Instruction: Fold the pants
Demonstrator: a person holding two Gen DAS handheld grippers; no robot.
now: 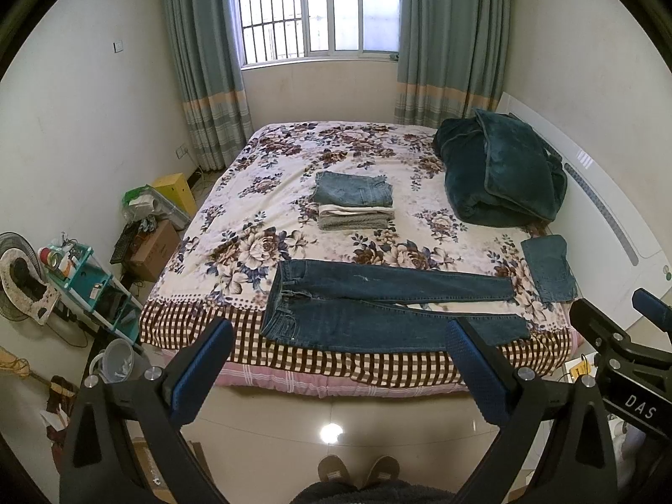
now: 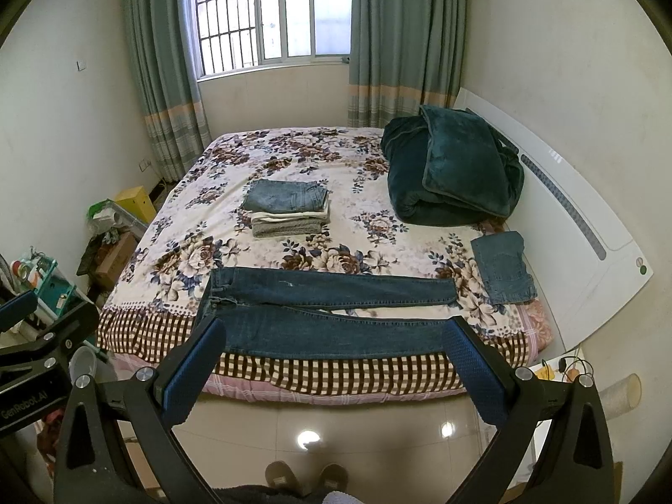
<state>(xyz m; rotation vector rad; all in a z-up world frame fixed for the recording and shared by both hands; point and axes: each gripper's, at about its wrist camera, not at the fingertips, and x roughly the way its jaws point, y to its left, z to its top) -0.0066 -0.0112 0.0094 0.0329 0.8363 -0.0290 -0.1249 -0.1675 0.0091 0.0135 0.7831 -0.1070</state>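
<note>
Dark blue jeans (image 1: 378,306) lie flat along the bed's near edge, waistband at the left, legs running to the right; they also show in the right wrist view (image 2: 319,311). My left gripper (image 1: 340,336) is open and empty, held above the floor short of the bed. My right gripper (image 2: 334,338) is open and empty, also short of the bed, to the right of the left one; it shows at the right edge of the left wrist view (image 1: 621,319).
A stack of folded clothes (image 1: 355,201) sits mid-bed on the floral cover (image 1: 252,248). A small folded denim piece (image 1: 548,266) lies at the right, a teal blanket (image 1: 500,172) behind it. A white headboard (image 1: 600,210) stands right; cluttered shelf (image 1: 90,281) and boxes stand left.
</note>
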